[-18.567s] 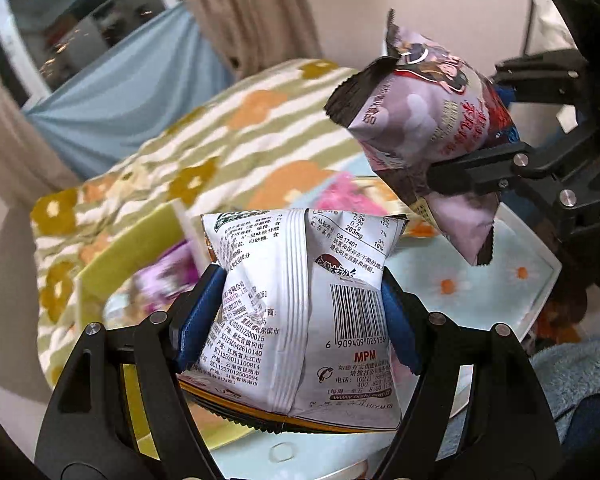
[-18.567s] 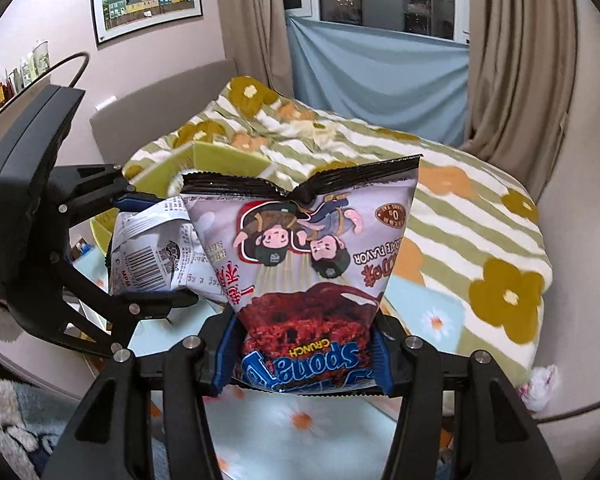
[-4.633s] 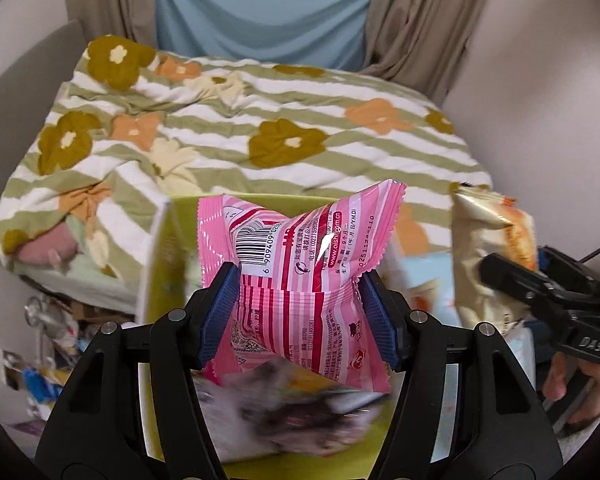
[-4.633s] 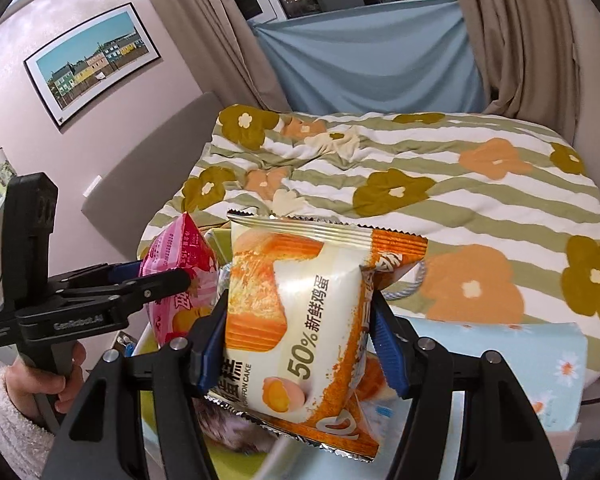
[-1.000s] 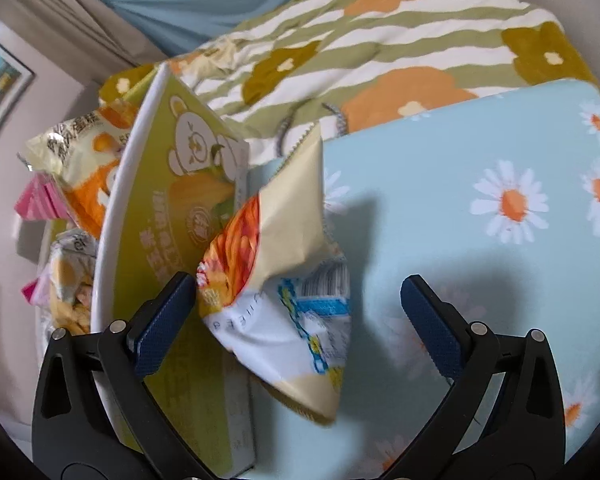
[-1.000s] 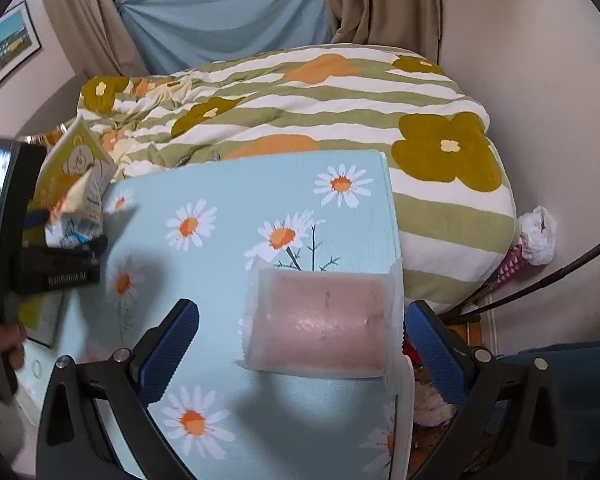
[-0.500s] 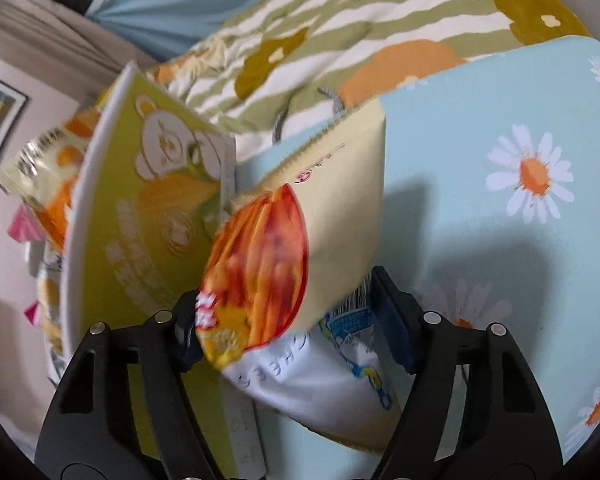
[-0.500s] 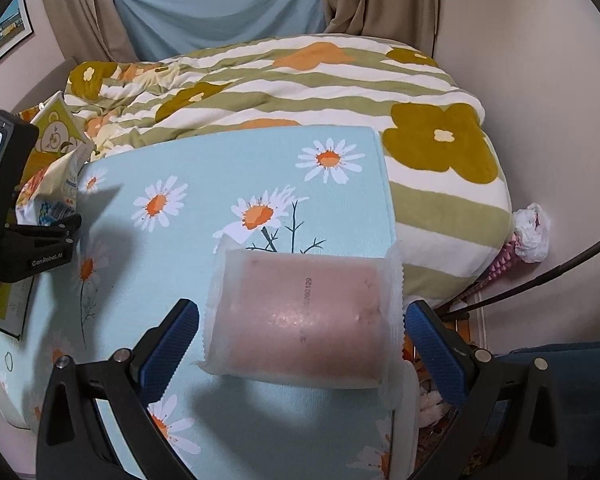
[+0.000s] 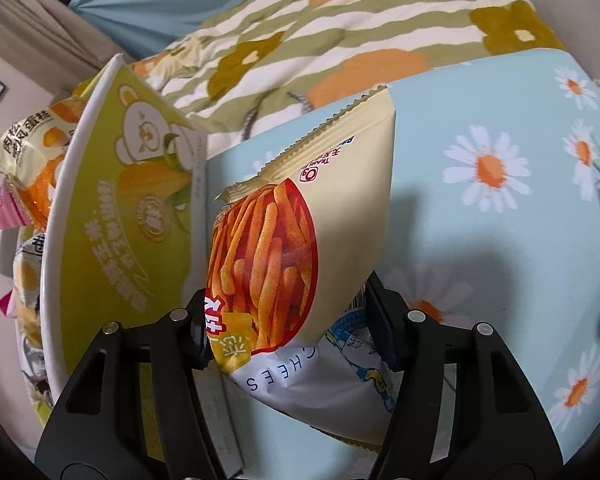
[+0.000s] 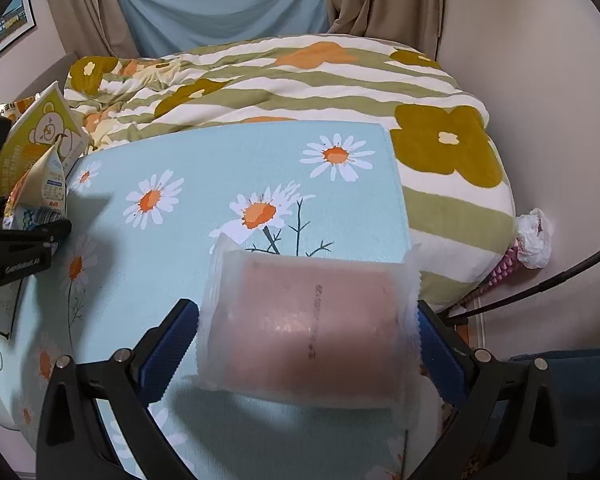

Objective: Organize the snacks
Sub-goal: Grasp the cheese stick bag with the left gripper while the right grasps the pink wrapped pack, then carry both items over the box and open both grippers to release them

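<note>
A cream and white bag of cheese sticks (image 9: pixel 276 240) leans against the outside of the green snack box (image 9: pixel 112 216). My left gripper (image 9: pixel 288 328) has its jaws closing, and both blue pads press the bag's lower part. The right wrist view shows that same bag (image 10: pixel 44 184) and the left gripper (image 10: pixel 20 248) at the far left. A translucent packet with a pink roll (image 10: pixel 312 320) lies flat near the table's right edge. My right gripper (image 10: pixel 304 340) stands open around it, with both pads a little apart from the wrapper.
The table (image 10: pixel 228 160) has a light blue daisy cloth. Several snack packets (image 9: pixel 28 148) fill the box. Behind the table is a bed with a striped floral blanket (image 10: pixel 300 80). A white plastic bag (image 10: pixel 536 240) lies on the floor at right, near a dark cable.
The left jaws came in from wide open onto the cheese stick bag, which tipped more upright. The right gripper sank toward the pink packet, now between its fingers.
</note>
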A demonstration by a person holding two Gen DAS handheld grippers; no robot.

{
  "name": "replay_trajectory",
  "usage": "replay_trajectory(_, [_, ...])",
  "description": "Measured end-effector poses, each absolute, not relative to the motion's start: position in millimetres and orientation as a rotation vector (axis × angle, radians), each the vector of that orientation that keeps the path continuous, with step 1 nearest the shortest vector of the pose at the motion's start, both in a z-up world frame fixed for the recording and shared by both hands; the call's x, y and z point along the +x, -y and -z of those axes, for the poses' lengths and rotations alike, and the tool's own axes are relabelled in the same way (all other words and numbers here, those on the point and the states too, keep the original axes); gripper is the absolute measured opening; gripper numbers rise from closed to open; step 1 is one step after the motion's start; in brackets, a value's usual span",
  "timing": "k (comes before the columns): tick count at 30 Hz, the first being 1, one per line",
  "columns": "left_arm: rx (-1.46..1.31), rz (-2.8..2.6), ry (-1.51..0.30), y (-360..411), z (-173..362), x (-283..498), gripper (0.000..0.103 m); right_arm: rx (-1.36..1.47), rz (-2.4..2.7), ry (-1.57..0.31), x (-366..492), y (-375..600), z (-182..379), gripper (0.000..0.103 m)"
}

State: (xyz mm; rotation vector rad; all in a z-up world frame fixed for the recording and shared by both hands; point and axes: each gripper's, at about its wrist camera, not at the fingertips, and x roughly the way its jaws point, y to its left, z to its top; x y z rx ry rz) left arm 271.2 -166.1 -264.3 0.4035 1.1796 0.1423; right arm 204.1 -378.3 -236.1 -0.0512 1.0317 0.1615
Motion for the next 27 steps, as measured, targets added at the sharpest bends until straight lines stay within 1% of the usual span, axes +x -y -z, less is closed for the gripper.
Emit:
replay_trajectory(3, [0.389, -0.117, -1.18, 173, 261, 263, 0.059, -0.065, -0.168, -1.023, 207, 375, 236, 0.098])
replay_trajectory(6, [0.371, -0.09, -1.179, 180, 258, 258, 0.059, -0.07, -0.161, -1.012, 206, 372, 235, 0.091])
replay_trajectory(8, [0.364, -0.074, -1.172, 184, 255, 252, 0.058, -0.064, -0.154, -0.999, 203, 373, 233, 0.079])
replay_trajectory(11, [0.358, -0.057, -1.171, 188, 253, 248, 0.057, -0.054, -0.164, -1.0, 204, 375, 230, 0.073])
replay_trajectory(14, [0.334, -0.044, -1.163, 189, 246, 242, 0.055, -0.054, -0.173, -1.0, 204, 375, 227, 0.07])
replay_trajectory(21, [0.233, -0.029, -1.112, 179, 205, 234, 0.054, -0.016, -0.197, -0.987, 199, 374, 210, 0.069])
replay_trajectory(27, [0.154, -0.019, -1.019, 161, 146, 216, 0.054, -0.005, -0.259, -0.932, 195, 357, 168, 0.069])
